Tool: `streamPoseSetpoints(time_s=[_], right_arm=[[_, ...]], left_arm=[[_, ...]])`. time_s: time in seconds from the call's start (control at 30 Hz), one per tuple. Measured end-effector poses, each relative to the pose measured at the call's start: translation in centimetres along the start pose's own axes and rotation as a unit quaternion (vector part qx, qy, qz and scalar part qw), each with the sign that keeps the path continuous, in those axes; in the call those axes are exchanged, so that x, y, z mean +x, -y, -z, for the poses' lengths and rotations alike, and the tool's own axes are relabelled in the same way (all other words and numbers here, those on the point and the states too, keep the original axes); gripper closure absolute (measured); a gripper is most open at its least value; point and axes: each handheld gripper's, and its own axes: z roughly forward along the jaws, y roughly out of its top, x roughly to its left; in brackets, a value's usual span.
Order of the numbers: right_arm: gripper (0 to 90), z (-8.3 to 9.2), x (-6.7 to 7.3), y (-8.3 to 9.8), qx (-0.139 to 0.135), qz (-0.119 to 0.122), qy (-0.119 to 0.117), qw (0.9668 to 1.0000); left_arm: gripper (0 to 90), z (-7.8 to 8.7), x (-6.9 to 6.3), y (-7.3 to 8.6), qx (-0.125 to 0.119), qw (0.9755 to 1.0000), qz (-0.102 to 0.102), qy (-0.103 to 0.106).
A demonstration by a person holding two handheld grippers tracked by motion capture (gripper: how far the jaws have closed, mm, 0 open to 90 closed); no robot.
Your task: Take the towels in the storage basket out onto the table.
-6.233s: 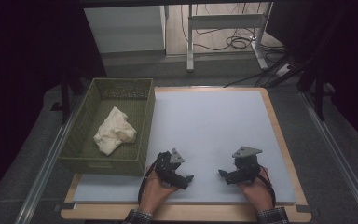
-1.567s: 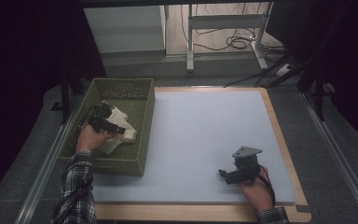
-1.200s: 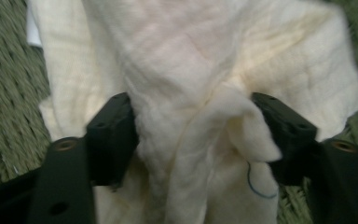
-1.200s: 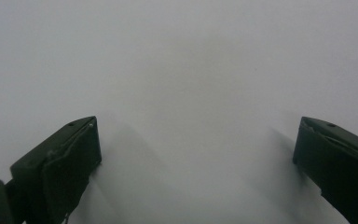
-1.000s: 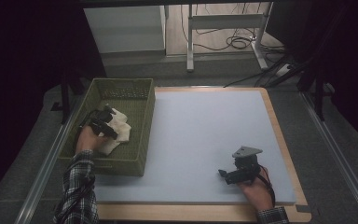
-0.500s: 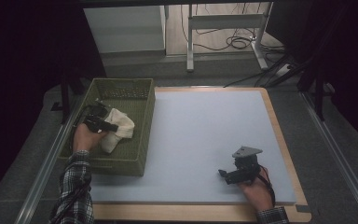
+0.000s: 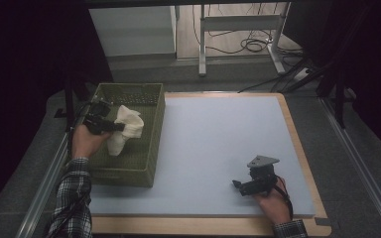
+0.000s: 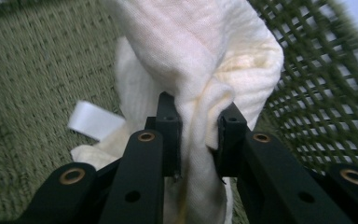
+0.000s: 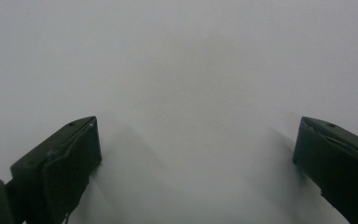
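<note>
The left gripper point(image 7: 110, 127) squeezes its two jaws tight on a cream cloth point(image 7: 125, 130) and holds it up inside the green basket point(image 7: 129, 171) (a white tag point(image 8: 93, 121) sticks out). The right gripper point(image 7: 239, 187) rests wide open on the pale blue mat point(image 7: 213, 134), holding nothing.

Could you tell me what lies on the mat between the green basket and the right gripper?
Nothing: in the high view the pale blue mat is bare between the green basket and the right gripper.
</note>
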Motion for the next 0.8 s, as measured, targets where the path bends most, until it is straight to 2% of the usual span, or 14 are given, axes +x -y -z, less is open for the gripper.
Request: streamPoseSetpoints(time_s=[0.33,0.8], right_arm=[[1.0,0.0,0.0,0.0,0.0,0.0,0.0,1.0],[1.0,0.0,0.0,0.0,0.0,0.0,0.0,1.0]], left_arm=[[76.0,3.5,-0.5,-0.6,-0.029,0.9995,-0.007,-0.001],[75.8,6.9,-1.4,-1.6,-0.045,0.9988,-0.016,-0.002]])
